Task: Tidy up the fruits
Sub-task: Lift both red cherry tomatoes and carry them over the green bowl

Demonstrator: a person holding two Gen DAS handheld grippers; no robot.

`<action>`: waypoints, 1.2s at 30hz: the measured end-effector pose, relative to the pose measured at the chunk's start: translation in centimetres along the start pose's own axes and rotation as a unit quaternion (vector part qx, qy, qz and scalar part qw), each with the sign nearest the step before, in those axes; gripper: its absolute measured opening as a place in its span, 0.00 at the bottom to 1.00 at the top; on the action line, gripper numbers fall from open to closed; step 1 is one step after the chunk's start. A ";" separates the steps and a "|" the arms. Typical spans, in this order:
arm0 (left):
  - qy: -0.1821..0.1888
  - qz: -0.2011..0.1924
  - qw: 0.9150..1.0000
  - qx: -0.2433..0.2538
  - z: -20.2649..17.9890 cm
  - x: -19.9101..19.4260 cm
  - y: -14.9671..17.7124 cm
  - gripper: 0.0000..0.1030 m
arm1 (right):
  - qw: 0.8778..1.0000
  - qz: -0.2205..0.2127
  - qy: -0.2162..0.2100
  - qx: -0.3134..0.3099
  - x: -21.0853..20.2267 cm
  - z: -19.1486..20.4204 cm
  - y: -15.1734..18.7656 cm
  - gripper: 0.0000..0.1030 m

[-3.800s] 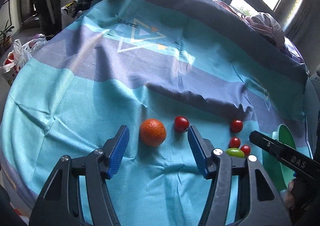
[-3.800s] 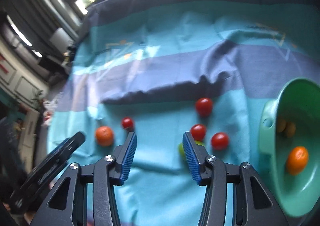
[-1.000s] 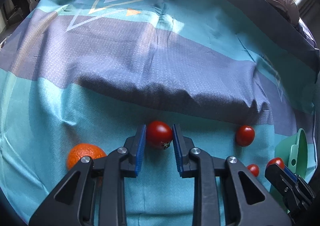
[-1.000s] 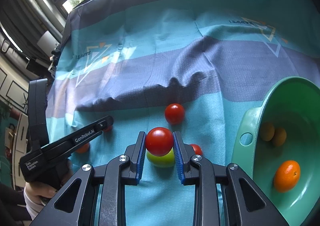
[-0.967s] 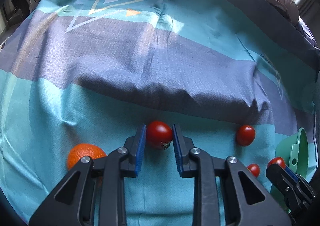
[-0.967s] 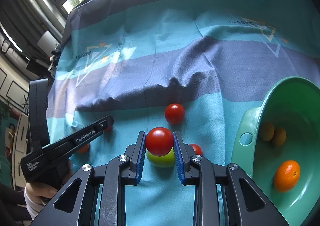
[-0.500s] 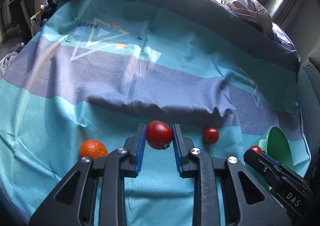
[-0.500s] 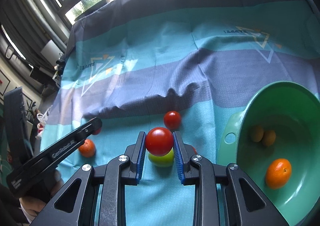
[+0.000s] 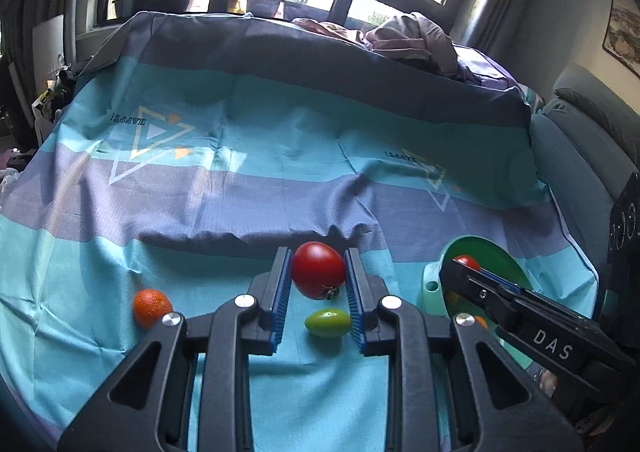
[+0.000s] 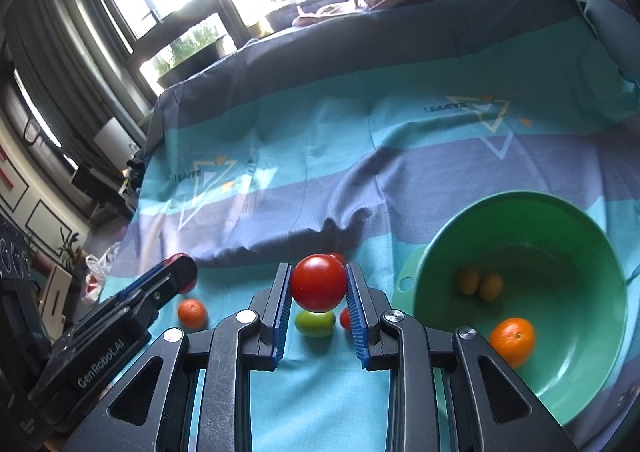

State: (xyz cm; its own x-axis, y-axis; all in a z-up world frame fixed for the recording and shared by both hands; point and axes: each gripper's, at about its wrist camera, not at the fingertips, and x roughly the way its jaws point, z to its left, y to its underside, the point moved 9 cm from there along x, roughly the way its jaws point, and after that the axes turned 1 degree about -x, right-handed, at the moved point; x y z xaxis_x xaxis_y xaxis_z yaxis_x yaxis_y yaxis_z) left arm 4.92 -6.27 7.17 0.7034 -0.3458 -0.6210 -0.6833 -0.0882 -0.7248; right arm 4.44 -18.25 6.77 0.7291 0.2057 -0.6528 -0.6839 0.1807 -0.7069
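Both claws now higher off the striped cloth (image 9: pixel 240 172); left claw (image 9: pixel 318 276) and right claw (image 10: pixel 318 286) each clamped on a red tomato (image 9: pixel 318 270)

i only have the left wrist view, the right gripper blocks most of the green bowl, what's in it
Observer: The green bowl holds one orange and two small yellow fruits.
Operator: is the right gripper gripping anything, i just see a bit of red at its tip
Observer: Yes, the right gripper is shut on a whole red tomato.
Operator: anything else lying near the green fruit
Observer: A small tomato lies right beside the green fruit, half hidden by a finger of the right gripper.
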 end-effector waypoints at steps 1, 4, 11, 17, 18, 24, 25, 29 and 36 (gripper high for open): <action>0.005 0.001 1.000 0.006 -0.5 -0.1 0.2 0.26 | 1.000 -0.003 0.003 0.003 -0.3 -0.2 0.2 0.28; 0.019 0.009 1.000 0.017 -1.7 -0.1 0.6 0.26 | 1.000 -0.013 0.015 0.009 -1.1 -1.2 0.4 0.28; 0.050 0.025 0.997 0.061 -5.9 0.4 1.6 0.26 | 0.997 -0.050 0.024 0.044 -3.4 -4.1 -0.6 0.28; 0.062 0.039 0.993 0.096 -9.5 1.9 2.6 0.26 | 0.993 -0.065 0.040 0.090 -5.1 -8.1 -0.5 0.28; 0.068 0.043 0.992 0.097 -10.0 2.2 2.8 0.26 | 0.992 -0.068 0.044 0.098 -5.4 -8.8 -0.5 0.28; 0.092 0.064 0.988 0.108 -13.6 4.0 4.1 0.26 | 0.988 -0.066 0.065 0.119 -6.4 -11.8 0.3 0.28; 0.096 0.069 0.987 0.109 -14.1 4.3 4.3 0.26 | 0.988 -0.068 0.066 0.123 -6.5 -12.3 0.5 0.28; 0.112 0.088 0.982 0.121 -16.2 5.4 5.3 0.26 | 0.986 -0.064 0.068 0.141 -6.6 -14.1 0.8 0.28; 0.127 0.114 0.977 0.125 -18.2 7.1 6.4 0.26 | 0.983 -0.047 0.071 0.163 -5.7 -15.8 1.3 0.28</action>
State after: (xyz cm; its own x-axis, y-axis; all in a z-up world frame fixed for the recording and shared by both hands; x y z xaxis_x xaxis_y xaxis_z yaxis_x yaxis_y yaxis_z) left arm 1.96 -26.26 3.55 0.4448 -0.5533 -0.7043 -0.7250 0.2393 -0.6458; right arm -0.20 -34.43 5.25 0.7704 0.0414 -0.6362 -0.5685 0.4961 -0.6563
